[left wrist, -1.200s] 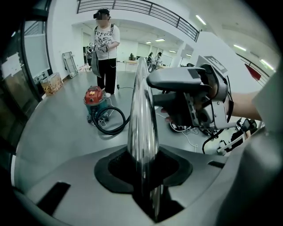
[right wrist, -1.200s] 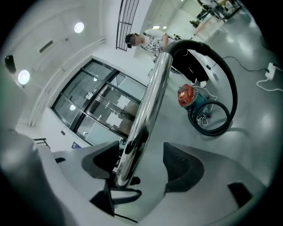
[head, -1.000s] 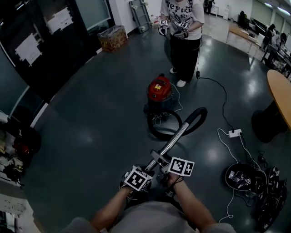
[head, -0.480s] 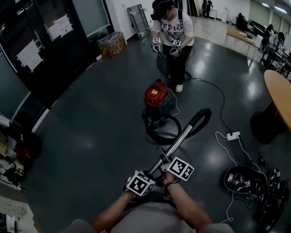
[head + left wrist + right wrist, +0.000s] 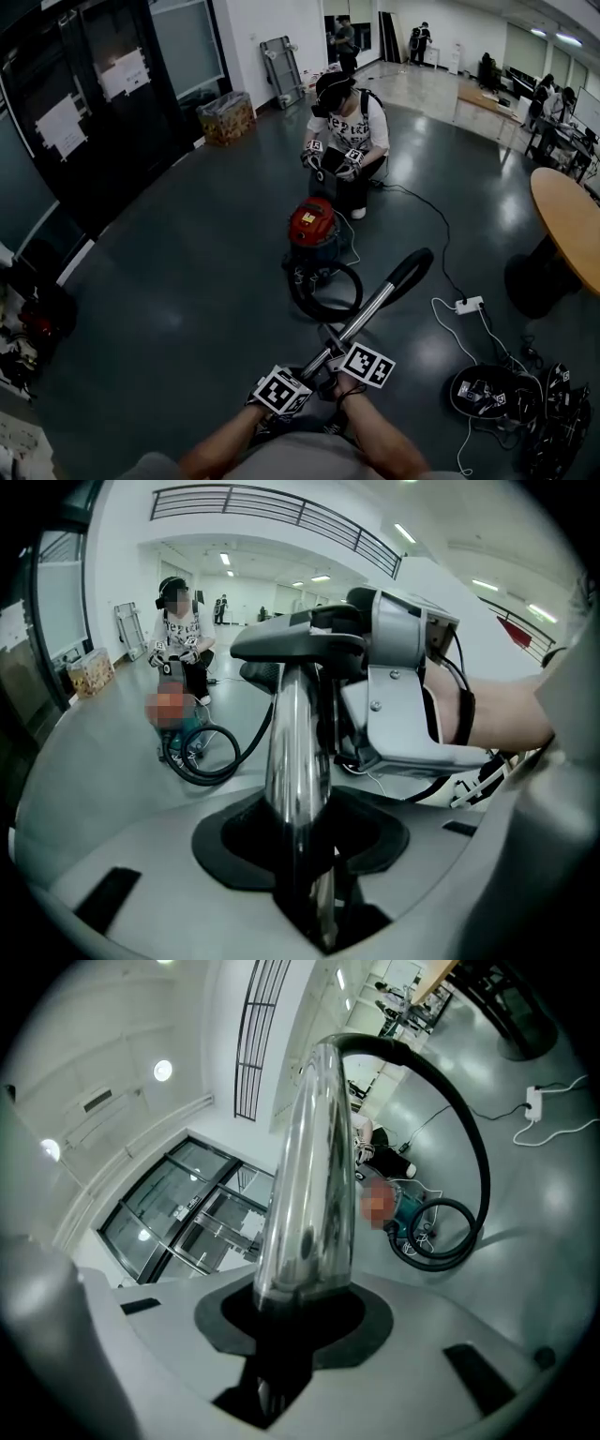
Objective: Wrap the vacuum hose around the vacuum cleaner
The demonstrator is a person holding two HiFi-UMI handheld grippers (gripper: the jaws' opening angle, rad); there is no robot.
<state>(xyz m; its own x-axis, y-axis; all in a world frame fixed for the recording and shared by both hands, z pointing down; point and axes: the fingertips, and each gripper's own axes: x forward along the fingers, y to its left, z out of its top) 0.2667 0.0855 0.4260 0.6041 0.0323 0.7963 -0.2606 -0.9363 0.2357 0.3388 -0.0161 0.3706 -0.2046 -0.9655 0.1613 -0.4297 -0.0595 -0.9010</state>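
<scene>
The vacuum hose is black, thick and flexible. It rises in an arch from the far end of a shiny metal tube, then comes down into a round loop lying on the floor, against the near side of the vacuum cleaner. The cleaner is a small drum with a red rounded top and a darker body, and it stands in the middle of the room.

The left claw is clenched on the lower part of the tube. The right claw has just been closing and now grasps the same tube a little higher, with its black pads against the smooth steel.

Behind the cleaner a person now crouches; a second ago this person was standing upright. The cleaner also sits farther from the tube holder than before.

The floor is dark and glossy. A white power strip lies to the right, a round wooden desk is beyond it, and a heap of cables lies nearer.
</scene>
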